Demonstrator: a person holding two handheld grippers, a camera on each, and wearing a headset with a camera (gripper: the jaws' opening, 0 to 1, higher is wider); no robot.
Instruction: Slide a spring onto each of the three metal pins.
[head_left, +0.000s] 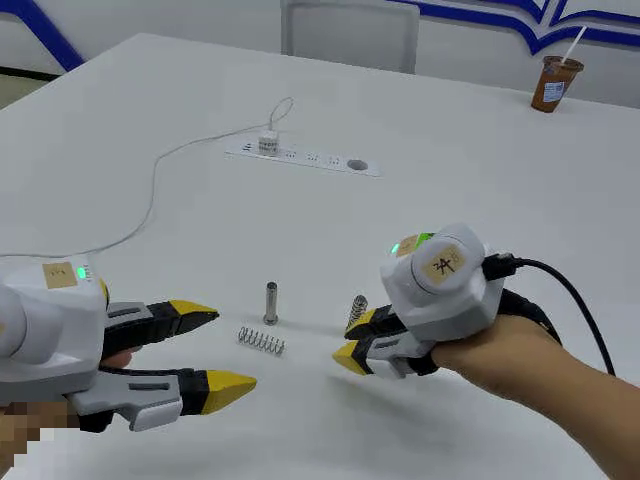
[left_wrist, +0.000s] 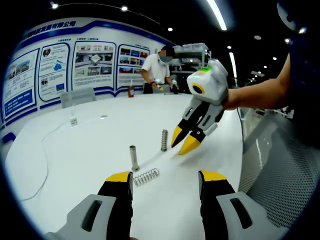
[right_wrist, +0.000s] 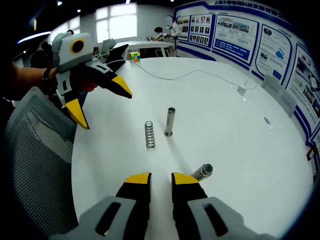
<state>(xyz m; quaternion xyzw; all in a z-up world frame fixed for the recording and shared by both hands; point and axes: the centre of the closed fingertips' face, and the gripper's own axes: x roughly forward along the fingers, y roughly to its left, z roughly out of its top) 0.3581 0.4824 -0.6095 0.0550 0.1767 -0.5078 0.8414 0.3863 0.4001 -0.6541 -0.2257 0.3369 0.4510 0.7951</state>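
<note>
While one spring (head_left: 261, 340) lies loose on the desk (head_left: 450, 140) near a bare pin (head_left: 271, 302), the left hand-held gripper (head_left: 213, 348) hangs released. The right hand-held gripper (head_left: 354, 340), jaws narrowly apart and empty, sits just beside a spring-clad pin (head_left: 357, 311).

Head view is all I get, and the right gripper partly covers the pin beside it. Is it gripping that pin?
Observer: No. In the right gripper view the sprung pin sits off to one side of the right gripper, not between its jaws.
Operator: Are the jaws shut?
Observer: Not quite. That view shows a narrow gap between them, with nothing in it.
Operator: Is the pin standing?
Observer: Yes. The left gripper view shows it upright, clear of the right gripper's tips.
</note>
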